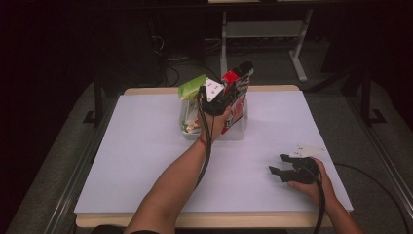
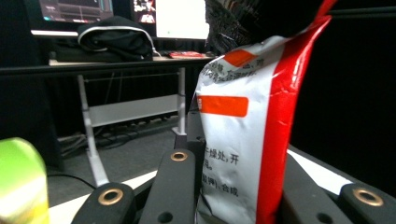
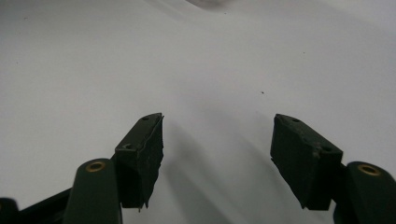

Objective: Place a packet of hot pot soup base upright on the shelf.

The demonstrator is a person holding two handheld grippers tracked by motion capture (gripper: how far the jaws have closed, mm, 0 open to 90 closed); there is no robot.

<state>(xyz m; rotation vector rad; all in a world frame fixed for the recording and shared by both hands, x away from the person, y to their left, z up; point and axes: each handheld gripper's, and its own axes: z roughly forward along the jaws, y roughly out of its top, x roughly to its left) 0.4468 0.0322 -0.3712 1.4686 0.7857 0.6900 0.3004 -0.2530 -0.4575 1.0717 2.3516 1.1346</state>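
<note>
A red, white and black snack bag [image 1: 239, 84] stands upright over a clear plastic bin [image 1: 242, 132] at the back middle of the table. My left gripper [image 1: 229, 92] is shut on it. In the left gripper view both black jaws press on the bag's [image 2: 243, 140] lower part from either side. A green packet [image 1: 191, 87] sticks out of the bin's left end and shows as a blurred green edge [image 2: 18, 182]. At the front right, my right gripper [image 1: 276, 164] rests low over the white sheet, open, with nothing between its pads [image 3: 140, 154].
A white sheet [image 1: 146, 161] covers the tabletop, with a wooden edge along the front. A white desk frame [image 1: 297, 53] and cables stand on the floor behind the table. Monitors and a dark bundle sit on a far desk [image 2: 116, 35].
</note>
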